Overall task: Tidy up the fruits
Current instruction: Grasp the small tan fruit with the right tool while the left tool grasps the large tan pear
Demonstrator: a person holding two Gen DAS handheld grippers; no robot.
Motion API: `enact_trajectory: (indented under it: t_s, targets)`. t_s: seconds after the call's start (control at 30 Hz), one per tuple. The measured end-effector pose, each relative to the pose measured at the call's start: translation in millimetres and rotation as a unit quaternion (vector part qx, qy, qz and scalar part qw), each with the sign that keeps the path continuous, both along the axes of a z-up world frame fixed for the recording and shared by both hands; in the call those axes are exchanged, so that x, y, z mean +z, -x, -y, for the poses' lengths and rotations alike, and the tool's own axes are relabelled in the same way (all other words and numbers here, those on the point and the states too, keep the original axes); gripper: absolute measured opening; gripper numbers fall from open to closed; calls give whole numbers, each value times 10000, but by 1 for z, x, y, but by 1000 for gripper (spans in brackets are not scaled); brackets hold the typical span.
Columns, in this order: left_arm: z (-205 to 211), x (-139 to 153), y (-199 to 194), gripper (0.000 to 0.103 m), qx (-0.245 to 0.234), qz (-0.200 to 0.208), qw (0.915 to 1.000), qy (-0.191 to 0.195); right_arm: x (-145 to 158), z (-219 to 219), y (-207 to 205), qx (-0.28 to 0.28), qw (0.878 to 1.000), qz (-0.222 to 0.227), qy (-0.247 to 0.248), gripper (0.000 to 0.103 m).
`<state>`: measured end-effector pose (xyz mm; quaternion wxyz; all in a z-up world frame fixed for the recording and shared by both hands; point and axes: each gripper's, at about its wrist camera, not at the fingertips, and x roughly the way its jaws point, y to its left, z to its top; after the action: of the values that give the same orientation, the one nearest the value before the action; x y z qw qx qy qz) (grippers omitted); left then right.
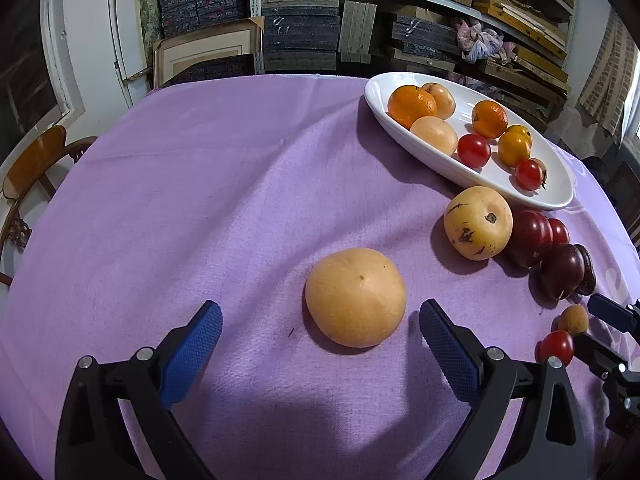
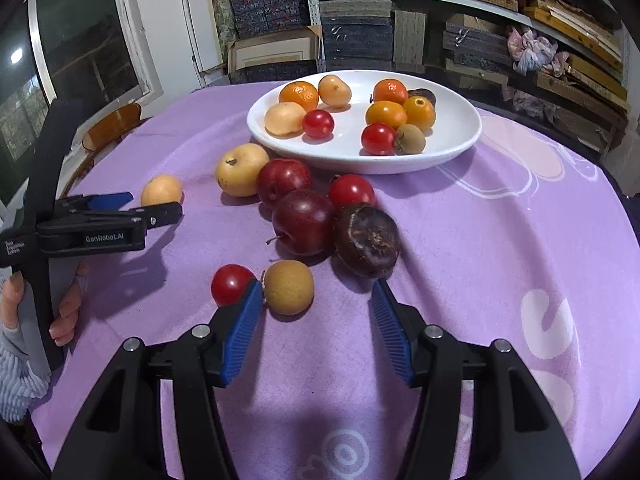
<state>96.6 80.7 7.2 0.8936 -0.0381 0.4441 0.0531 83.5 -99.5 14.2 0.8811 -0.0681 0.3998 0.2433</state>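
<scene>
On the purple tablecloth (image 2: 460,240), both grippers' jaws stand apart, empty; the left gripper (image 2: 116,208) reads "GenRobot.AI".

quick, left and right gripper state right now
left gripper: open, holding nothing, pale orange fruit just ahead between its fingers.
right gripper: open, holding nothing, small tan fruit by its left finger.

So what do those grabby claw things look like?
Each gripper, left and right, has black plastic arms with silver screws and blue ridged pads. White "GenRobot.AI" lettering marks the left one's side. The hand holding it wears a fuzzy pale-blue sleeve.
</scene>
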Motion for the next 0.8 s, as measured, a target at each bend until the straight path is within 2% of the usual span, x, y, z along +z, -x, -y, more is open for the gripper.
enact_trajectory:
  t_s: [0.1,0.13,0.17,0.47,0.57,0.67,0.8]
  targets:
    - [1,0,-1,100,1,-15,10000,-31,-1,-15,-1,106,9997,69,192,45]
    - [1,-1,-1,100,2,-18,10000,-36,-3,-17,-4,147,9997,-22,180,35]
    - [1,-1,-1,100,4,-19,10000,-37,-5,-17,-7,172,9997,-118,130,31]
    - [5,-2,-1,100,-99,-37,9999,-83,-7,-15,-18,98,9997,-239,-57,31]
    - [8,-2,0,100,-187,-23,9998,-103,-6,-14,-16,141,9995,-246,-101,27]
    - [10,-1,1,100,-266,28,9996,-55,-4,3,-12,6,9996,-193,-201,27]
    - [14,7,7,100,-498,324,9982,112,-5,40,-11,-301,9978,-323,-501,27]
